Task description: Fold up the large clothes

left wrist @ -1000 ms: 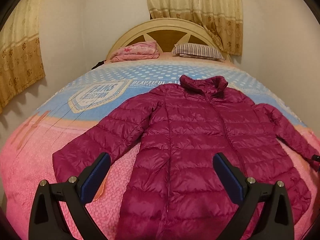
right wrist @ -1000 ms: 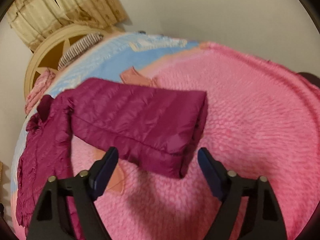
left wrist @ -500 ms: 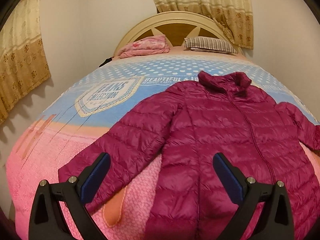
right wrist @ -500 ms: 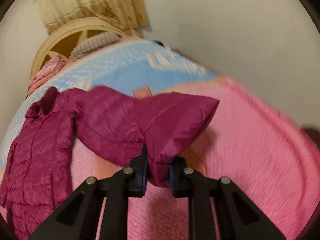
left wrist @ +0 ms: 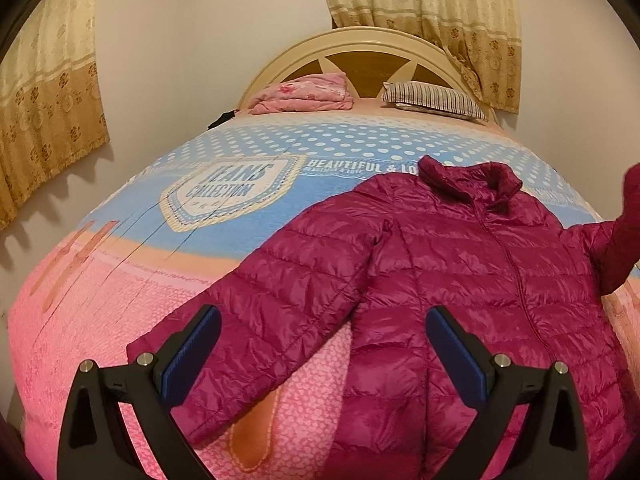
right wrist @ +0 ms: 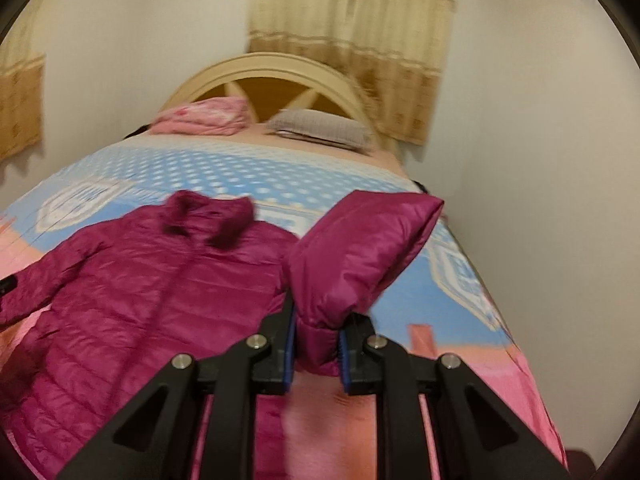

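Observation:
A magenta quilted puffer jacket (left wrist: 460, 280) lies face up on the bed, collar toward the headboard; it also shows in the right wrist view (right wrist: 132, 292). My right gripper (right wrist: 317, 344) is shut on the cuff of the jacket's right sleeve (right wrist: 352, 256) and holds it lifted off the bed. That raised sleeve (left wrist: 624, 232) shows at the right edge of the left wrist view. My left gripper (left wrist: 320, 352) is open and empty, above the jacket's left sleeve (left wrist: 264, 312), which lies flat and spread out to the left.
The bed cover (left wrist: 92, 320) is pink near me and blue with white dots farther off. A folded pink blanket (left wrist: 304, 94) and a striped pillow (left wrist: 436, 100) lie by the headboard (left wrist: 360, 46). Walls and curtains stand close on both sides.
My right gripper closed on the right sleeve's cuff, lifted it and swung it toward the jacket body. My left gripper shifted left toward the flat left sleeve, still open.

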`<state>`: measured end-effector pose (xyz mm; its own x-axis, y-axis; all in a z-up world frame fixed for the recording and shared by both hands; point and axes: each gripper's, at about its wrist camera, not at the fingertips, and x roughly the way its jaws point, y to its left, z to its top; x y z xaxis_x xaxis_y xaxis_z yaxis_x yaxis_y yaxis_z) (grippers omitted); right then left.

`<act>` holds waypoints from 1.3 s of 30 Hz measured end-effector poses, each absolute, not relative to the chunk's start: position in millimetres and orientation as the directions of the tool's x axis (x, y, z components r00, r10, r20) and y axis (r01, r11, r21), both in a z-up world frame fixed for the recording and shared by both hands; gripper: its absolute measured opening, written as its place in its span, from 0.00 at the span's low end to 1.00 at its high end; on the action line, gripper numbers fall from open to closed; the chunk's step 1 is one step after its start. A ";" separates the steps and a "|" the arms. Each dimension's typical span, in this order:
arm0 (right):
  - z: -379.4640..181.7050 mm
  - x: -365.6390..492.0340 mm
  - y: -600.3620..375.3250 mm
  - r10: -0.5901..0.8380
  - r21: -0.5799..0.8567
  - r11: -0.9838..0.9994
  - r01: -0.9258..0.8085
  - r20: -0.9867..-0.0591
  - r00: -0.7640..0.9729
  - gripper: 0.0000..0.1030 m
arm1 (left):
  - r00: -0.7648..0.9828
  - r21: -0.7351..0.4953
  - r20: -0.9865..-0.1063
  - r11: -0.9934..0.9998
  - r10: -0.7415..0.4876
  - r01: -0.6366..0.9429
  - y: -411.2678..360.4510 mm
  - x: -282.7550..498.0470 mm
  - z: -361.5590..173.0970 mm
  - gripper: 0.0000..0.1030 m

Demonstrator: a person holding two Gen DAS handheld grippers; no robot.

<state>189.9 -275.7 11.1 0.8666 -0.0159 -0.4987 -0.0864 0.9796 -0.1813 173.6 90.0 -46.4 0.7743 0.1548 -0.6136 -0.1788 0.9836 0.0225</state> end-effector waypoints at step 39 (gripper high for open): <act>-58.3 227.8 -166.5 0.329 0.049 0.931 -0.361 -0.540 0.775 0.75 | 0.776 0.128 -0.583 0.970 0.240 -0.204 8.6 262.7 -24.8 0.99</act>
